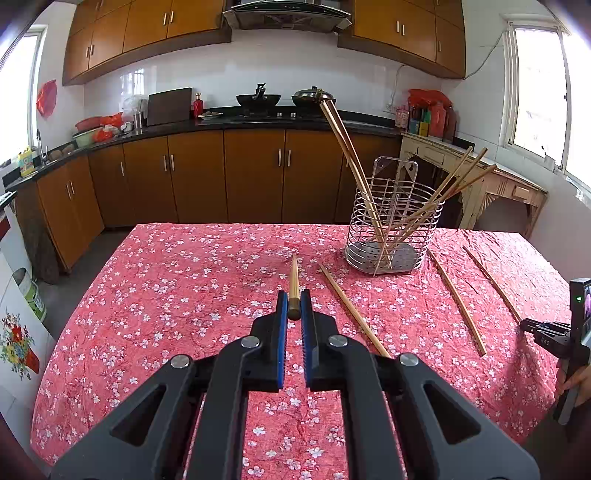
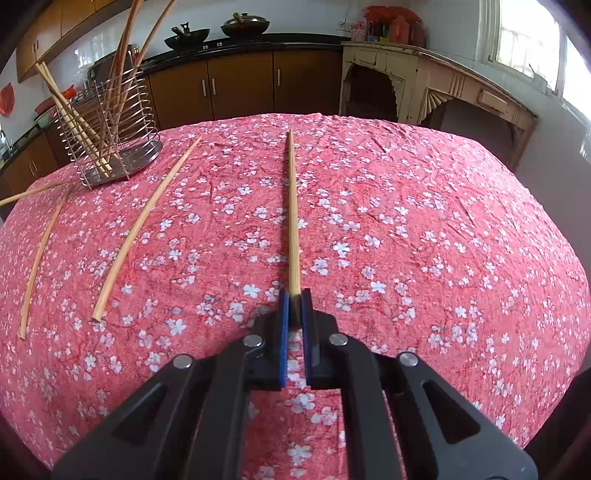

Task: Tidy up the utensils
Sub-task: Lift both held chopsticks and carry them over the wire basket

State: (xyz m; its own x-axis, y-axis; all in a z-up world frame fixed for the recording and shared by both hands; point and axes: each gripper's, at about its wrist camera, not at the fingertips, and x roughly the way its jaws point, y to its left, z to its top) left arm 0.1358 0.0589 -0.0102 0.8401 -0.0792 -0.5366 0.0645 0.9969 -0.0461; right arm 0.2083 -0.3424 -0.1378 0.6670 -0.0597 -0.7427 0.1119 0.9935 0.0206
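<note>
Fingers of both grippers are pinched onto chopsticks: the left gripper (image 1: pixel 294 308) clamps the butt of one chopstick (image 1: pixel 294 277), the right gripper (image 2: pixel 294 308) another chopstick (image 2: pixel 292 221). Each stick points straight ahead along its fingers. The wire chopstick basket (image 1: pixel 393 225) stands ahead-right of the left gripper, ahead-left of the right; neither looks clearly nearer.

Red floral tablecloth (image 1: pixel 166 280); wooden base cabinets (image 1: pixel 199 177); two woks (image 1: pixel 258 99) on black countertop (image 1: pixel 354 123); range hood (image 1: pixel 286 14).
</note>
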